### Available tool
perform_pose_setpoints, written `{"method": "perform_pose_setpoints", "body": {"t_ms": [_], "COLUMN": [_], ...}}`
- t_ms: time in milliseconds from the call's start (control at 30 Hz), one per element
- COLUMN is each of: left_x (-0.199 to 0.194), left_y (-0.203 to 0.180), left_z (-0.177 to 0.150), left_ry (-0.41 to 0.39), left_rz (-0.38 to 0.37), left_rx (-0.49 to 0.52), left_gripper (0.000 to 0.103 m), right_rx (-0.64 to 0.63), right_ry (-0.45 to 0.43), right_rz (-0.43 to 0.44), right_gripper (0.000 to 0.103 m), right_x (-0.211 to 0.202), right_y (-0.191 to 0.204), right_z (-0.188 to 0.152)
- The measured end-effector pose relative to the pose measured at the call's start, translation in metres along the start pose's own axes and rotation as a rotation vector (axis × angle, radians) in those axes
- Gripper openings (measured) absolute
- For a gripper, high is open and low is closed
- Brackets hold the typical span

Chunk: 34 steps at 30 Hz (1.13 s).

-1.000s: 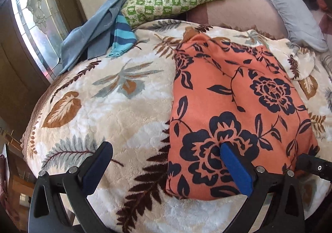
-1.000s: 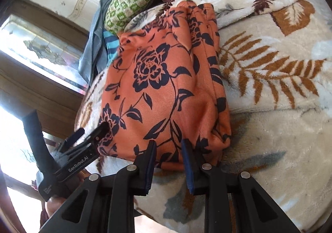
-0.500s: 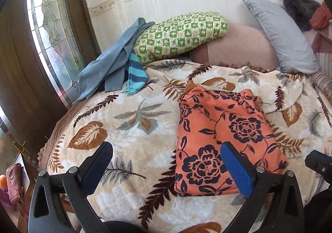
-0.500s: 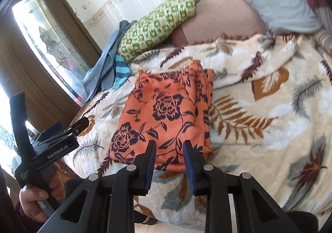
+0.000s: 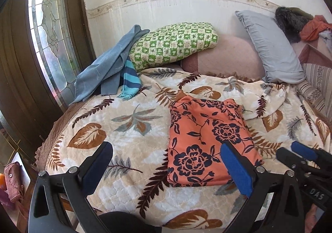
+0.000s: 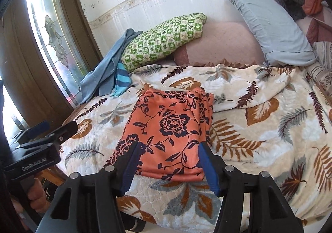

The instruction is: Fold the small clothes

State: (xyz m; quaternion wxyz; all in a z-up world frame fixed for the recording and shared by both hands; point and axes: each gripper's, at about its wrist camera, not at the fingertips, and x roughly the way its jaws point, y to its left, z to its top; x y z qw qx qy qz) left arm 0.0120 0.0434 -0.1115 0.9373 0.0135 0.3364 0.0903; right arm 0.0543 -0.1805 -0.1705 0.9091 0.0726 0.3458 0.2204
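Observation:
A folded orange garment with dark flowers (image 5: 207,139) (image 6: 170,129) lies flat on the leaf-patterned blanket (image 5: 124,125). My left gripper (image 5: 166,150) hangs above the bed's near edge, open wide, nothing between its blue pads. My right gripper (image 6: 170,147) hovers in front of the garment's near edge; its jaws are opening and hold nothing. The pads touch no cloth. In the left wrist view the right gripper (image 5: 298,154) shows at the right edge. The left gripper (image 6: 51,129), held by a hand, shows at the left of the right wrist view.
A blue garment and a striped one (image 5: 108,71) lie heaped at the back left beside a green checkered pillow (image 5: 172,44). A grey pillow (image 5: 269,46) leans at the back right. A door with patterned glass (image 5: 47,35) stands left of the bed.
Both grippers have risen and drawn back from the orange garment, which stays folded on the blanket. The right jaws, nearly shut before, now stand apart.

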Motion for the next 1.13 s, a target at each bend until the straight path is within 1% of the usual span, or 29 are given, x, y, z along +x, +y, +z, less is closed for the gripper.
{"method": "perform_pose_setpoints", "body": {"t_ms": [133,200,233,367,433,700,800,967,1033,1133], "left_x": [-0.007,-0.009,-0.009,-0.007,-0.005,0.004,0.004,0.000,0.001,0.005], "left_y": [0.000,-0.002,-0.002,0.000,0.002,0.006,0.008,0.010,0.009,0.009], "left_z": [-0.001,-0.001,-0.001,-0.001,-0.002,-0.003,-0.005,-0.006,-0.006,-0.005], "left_ry": [-0.033,-0.042,-0.044,-0.031,-0.016,0.004,-0.008,-0.044,-0.052,-0.052], "left_rz": [0.007,0.040,0.040,0.001,-0.006,0.029,0.021,-0.033,-0.028,0.001], "left_rx": [0.007,0.015,0.021,0.015,-0.001,-0.007,-0.013,-0.026,-0.019,-0.020], "left_gripper": [0.103,0.103,0.103,0.103,0.103,0.103,0.103,0.103,0.103,0.103], "right_rx": [-0.016,-0.032,-0.037,-0.045,-0.046,-0.042,-0.047,-0.046,-0.045,-0.035], "right_ry": [0.007,0.012,0.015,0.021,0.024,0.034,0.039,0.055,0.058,0.059], "right_rz": [0.011,0.005,0.007,0.009,0.012,0.022,0.024,0.036,0.032,0.031], "right_gripper": [0.061,0.061,0.061,0.061,0.061,0.061,0.061,0.061,0.061,0.061], "right_x": [0.002,0.004,0.004,0.007,0.009,0.016,0.019,0.027,0.029,0.031], "right_y": [0.006,0.010,0.011,0.015,0.014,0.015,0.017,0.019,0.020,0.017], "right_z": [-0.003,-0.004,-0.005,-0.007,-0.007,-0.008,-0.008,-0.011,-0.012,-0.012]}}
